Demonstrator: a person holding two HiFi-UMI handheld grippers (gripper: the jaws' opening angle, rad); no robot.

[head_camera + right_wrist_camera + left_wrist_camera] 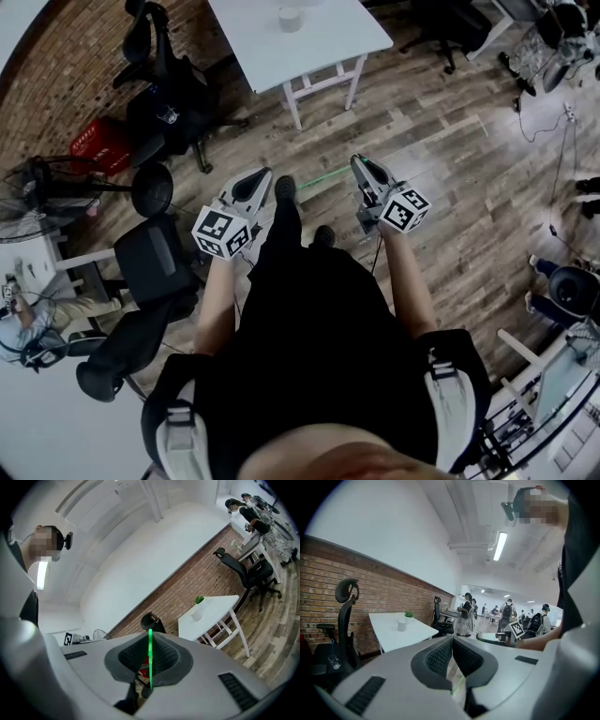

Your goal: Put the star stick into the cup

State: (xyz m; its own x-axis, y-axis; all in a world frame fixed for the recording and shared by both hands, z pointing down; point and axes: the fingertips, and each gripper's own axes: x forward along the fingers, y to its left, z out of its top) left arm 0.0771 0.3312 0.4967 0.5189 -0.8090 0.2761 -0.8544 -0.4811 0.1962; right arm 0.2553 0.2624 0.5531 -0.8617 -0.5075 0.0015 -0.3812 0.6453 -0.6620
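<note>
My right gripper (361,164) is shut on a thin green stick (323,176) that juts left over the wooden floor. In the right gripper view the stick (150,658) stands upright between the dark pads; its star end does not show. The white cup (290,19) stands on a white table (328,52) ahead of me, well away from both grippers. It also shows in the left gripper view as the cup (401,626) and in the right gripper view as the cup (197,614). My left gripper (258,178) is held beside the right one, pads together, with nothing between them (452,641).
Black office chairs (159,89), a red crate (98,145) and a fan (150,187) crowd the left side by the brick wall. A small plant (408,614) sits on the table. Several people (466,613) stand in the far room. Cables (553,122) lie at the right.
</note>
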